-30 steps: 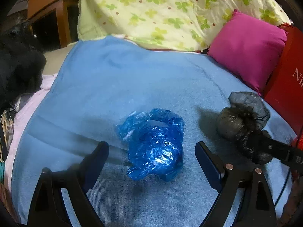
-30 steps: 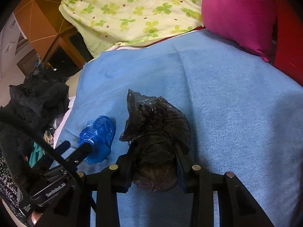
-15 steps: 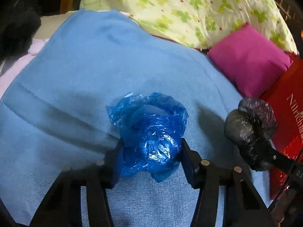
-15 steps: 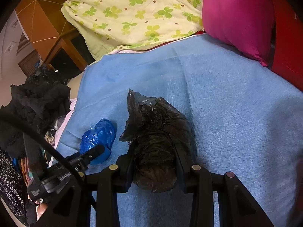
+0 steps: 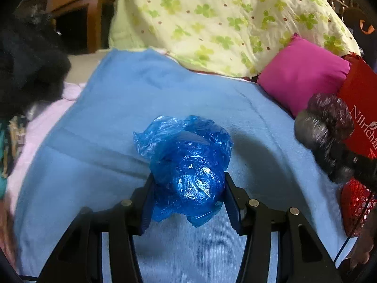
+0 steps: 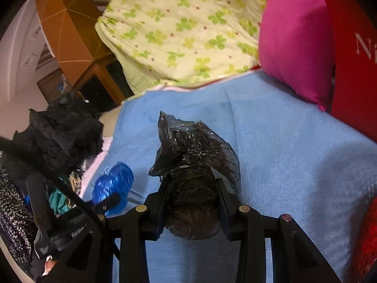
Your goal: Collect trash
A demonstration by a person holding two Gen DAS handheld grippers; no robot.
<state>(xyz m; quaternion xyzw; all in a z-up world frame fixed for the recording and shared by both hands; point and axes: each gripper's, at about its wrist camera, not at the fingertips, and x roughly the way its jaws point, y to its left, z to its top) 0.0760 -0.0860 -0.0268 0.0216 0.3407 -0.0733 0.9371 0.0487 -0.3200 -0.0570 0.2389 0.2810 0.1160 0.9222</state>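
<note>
The blanket (image 5: 99, 122) fills the middle and lower frame of both wrist views. In the left wrist view the crumpled bag (image 5: 188, 172) sits centre frame between the fingers of the left gripper (image 5: 188, 195), the quilt (image 5: 212, 18) lies behind at the top, and the cushion (image 5: 304, 75) is at upper right, just beside the box (image 5: 362, 108) at the right edge. In the right wrist view the tied bag (image 6: 195, 179) sits centre frame inside the right gripper (image 6: 192, 202), with a clothes pile (image 6: 59, 134) at left.
</note>
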